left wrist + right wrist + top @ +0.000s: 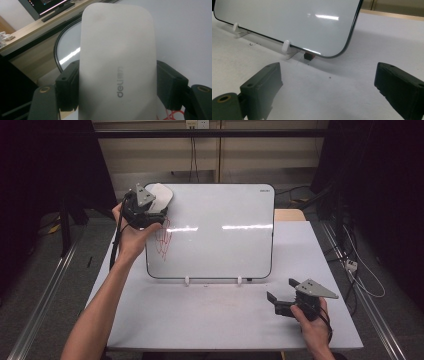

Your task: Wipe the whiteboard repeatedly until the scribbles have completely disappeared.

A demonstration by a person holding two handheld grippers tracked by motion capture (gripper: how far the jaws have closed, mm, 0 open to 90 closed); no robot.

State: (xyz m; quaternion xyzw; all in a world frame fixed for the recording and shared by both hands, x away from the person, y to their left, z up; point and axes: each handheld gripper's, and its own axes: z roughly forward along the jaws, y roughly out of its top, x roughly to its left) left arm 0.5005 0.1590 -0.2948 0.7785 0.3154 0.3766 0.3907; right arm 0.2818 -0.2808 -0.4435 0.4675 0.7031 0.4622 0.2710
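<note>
Dark curtains and a pale back wall surround a white table (200,320), on which a whiteboard (220,230) is propped at a slant on two small white clips (286,46), so that its face is tilted toward the person and can be reached from the near side. Red scribbles (163,237) are seen on the board's left part. A white eraser (117,62), marked "deli", is pinched across its width between the jaws of the left gripper (145,207), which is held at the board's upper left corner just above the scribbles; the flat side appears to be turned toward the board, presumably so that the marks can be wiped off. The right gripper (285,295) is rested low on the table near the board's lower right corner, well apart from the eraser, with its jaws spread wide and nothing between them; it seems to be parked there out of the way. A small dark object with a red part (309,56) is glimpsed under the board's lower edge, but what it is cannot be told.
</note>
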